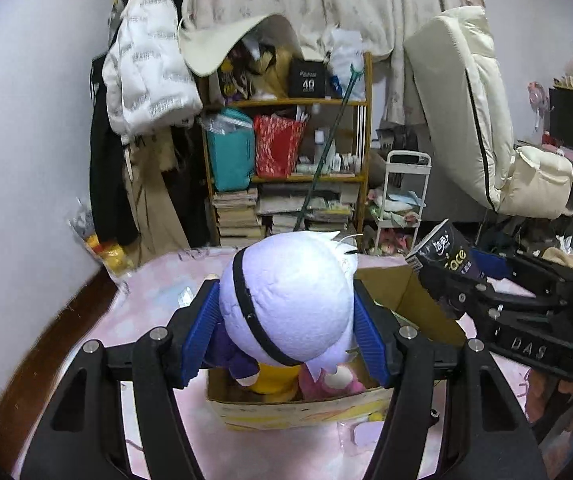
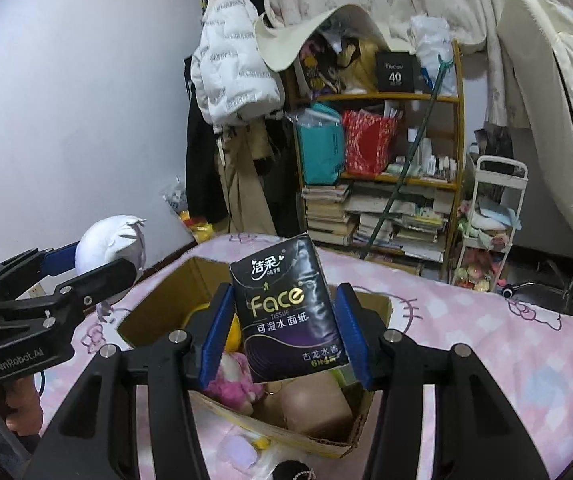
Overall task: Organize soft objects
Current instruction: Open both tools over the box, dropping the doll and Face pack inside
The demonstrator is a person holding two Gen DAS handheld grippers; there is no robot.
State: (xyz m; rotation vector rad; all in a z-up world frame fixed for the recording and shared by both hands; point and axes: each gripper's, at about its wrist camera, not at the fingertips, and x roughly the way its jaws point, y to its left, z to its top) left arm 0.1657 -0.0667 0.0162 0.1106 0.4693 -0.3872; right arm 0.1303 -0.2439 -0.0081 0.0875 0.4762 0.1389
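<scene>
— Plush first: the left tool (image 1: 286,320) is closed around the doll (image 1: 286,304), its blue pads pressed against both sides of the big white head, right above the cardboard box (image 1: 298,412) on the pink bed (image 1: 154,304).

— How does the doll look to handle?

— Light and squashy, likely. The head gives under the pads, so the hold seems safe, but the small body hangs loose below and could swing or catch on the box wall. The head is the widest, firmest place to take it.

— And the other side?

— The right tool (image 2: 286,316) is clamped on a dark tissue pack (image 2: 288,308), pads on its two narrow edges, held tilted above the same box. A pink plush (image 2: 232,384) and a yellow toy (image 2: 232,332) already lie inside.

— Any worry with the pack?

— Its wrapper looks glossy, so probably slippery; the paper inside should compress. Gripping across the middle, as it is, seems better than near a corner, where it could pivot out.
</scene>
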